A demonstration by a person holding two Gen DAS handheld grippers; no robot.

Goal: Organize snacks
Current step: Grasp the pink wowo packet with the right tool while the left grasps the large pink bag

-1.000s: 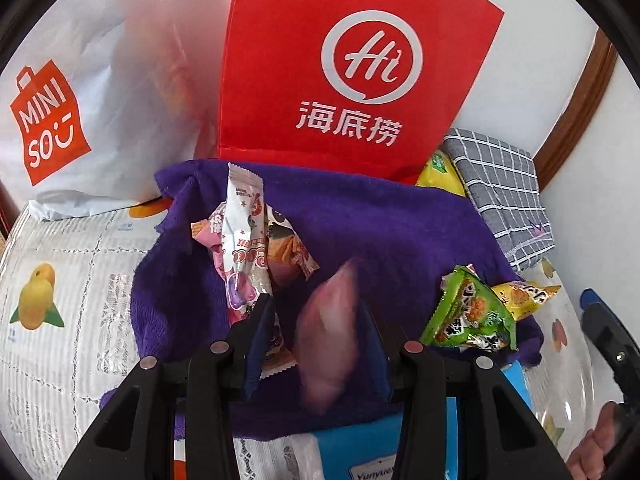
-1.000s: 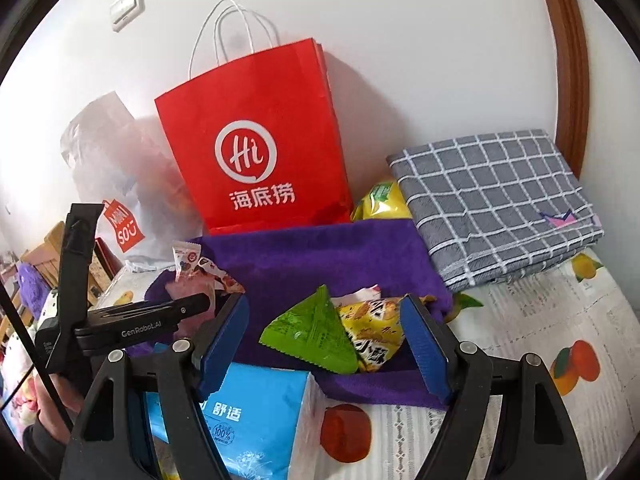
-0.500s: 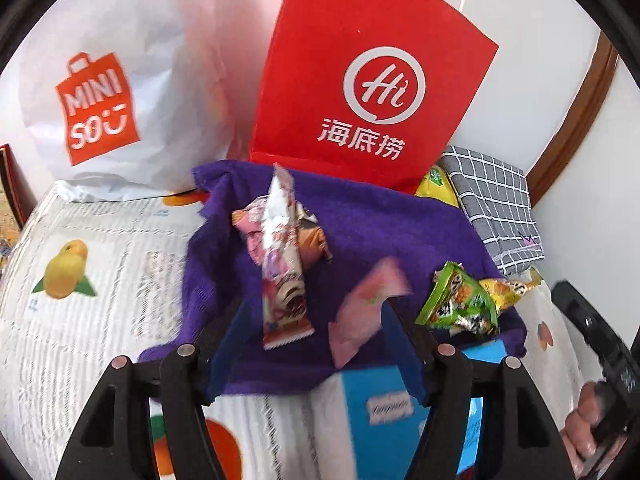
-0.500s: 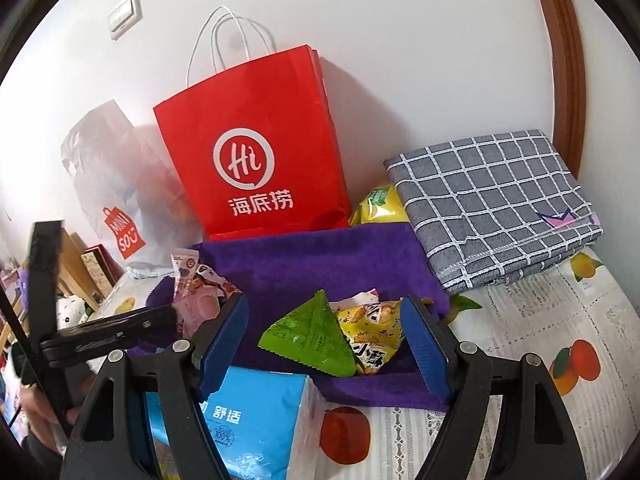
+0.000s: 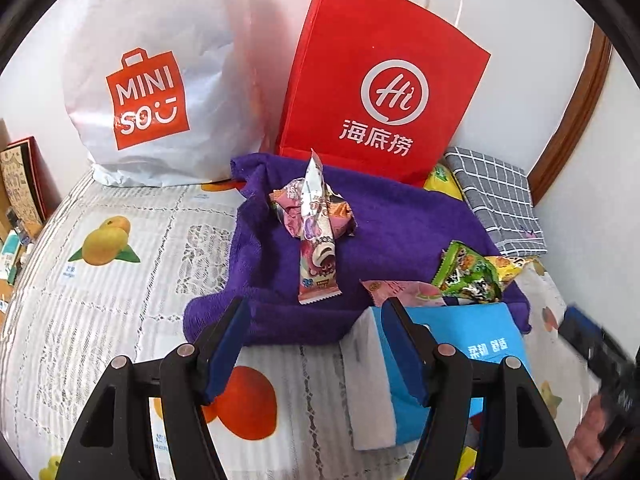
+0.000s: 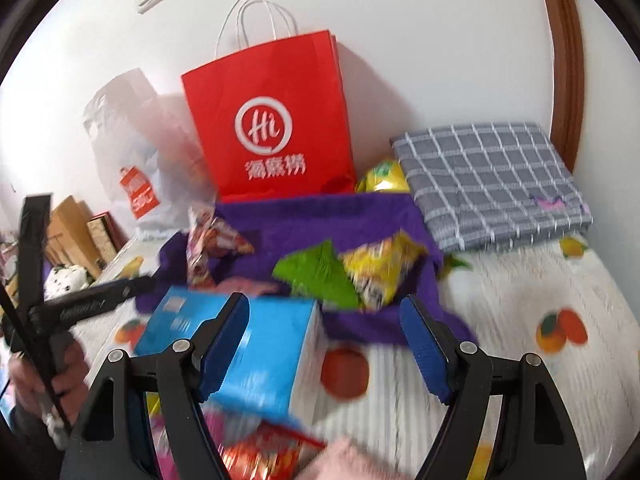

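Both the left gripper (image 5: 314,340) and the right gripper (image 6: 324,338) stand with fingers apart, holding nothing. Pink wrapped snack packets (image 5: 316,216) pile near the left edge of the purple towel (image 5: 400,216); green and yellow packets (image 5: 470,276) lie at its right edge, behind the blue tissue box (image 5: 472,352).

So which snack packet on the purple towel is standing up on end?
The long pink-and-white packet, propped upright against the crumpled wrappers at the towel's left. The green packet and yellow packet lie low at right.

both wrist views face the wall, sharing the purple towel (image 5: 400,216).
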